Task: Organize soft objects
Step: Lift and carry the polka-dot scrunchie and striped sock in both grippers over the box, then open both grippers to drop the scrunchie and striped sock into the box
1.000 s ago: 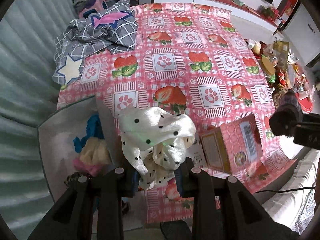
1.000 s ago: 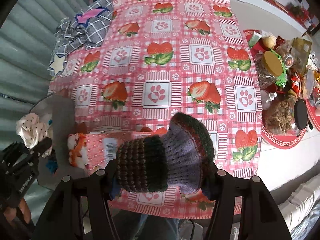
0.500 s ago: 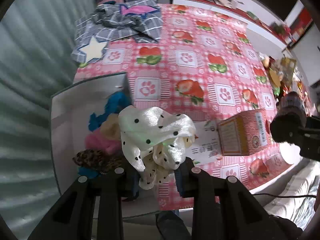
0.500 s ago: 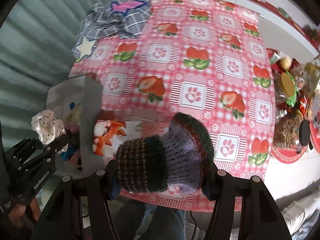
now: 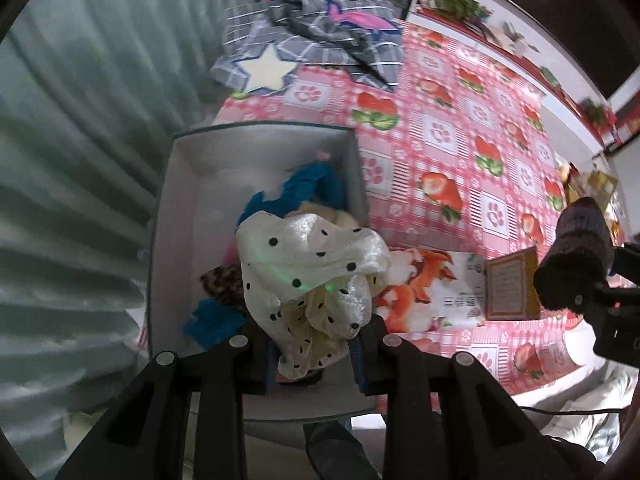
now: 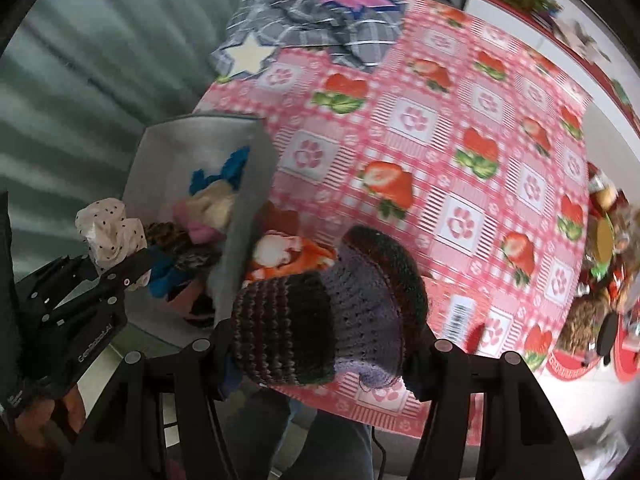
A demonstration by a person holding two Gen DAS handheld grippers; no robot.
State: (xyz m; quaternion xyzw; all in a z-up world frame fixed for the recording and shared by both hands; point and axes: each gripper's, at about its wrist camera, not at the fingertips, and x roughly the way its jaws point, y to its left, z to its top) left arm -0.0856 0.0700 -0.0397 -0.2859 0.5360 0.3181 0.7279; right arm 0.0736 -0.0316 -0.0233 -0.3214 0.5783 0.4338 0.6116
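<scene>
The polka-dot cloth (image 5: 308,276) is pinched in the left claw (image 5: 312,344) above the grey box (image 5: 176,216), where other soft pieces are already gathered, presumably for dropping in. The knitted hat (image 6: 324,320) is clamped in the right claw (image 6: 320,360) over the desk (image 6: 440,128) edge, just beside the box.

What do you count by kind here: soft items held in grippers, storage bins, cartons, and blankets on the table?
Held soft items: 2 (polka-dot cloth in left gripper, knitted hat in right gripper)
Grey storage bin: 1
Pink carton: 1
Checked blanket: 1
Total: 5
</scene>
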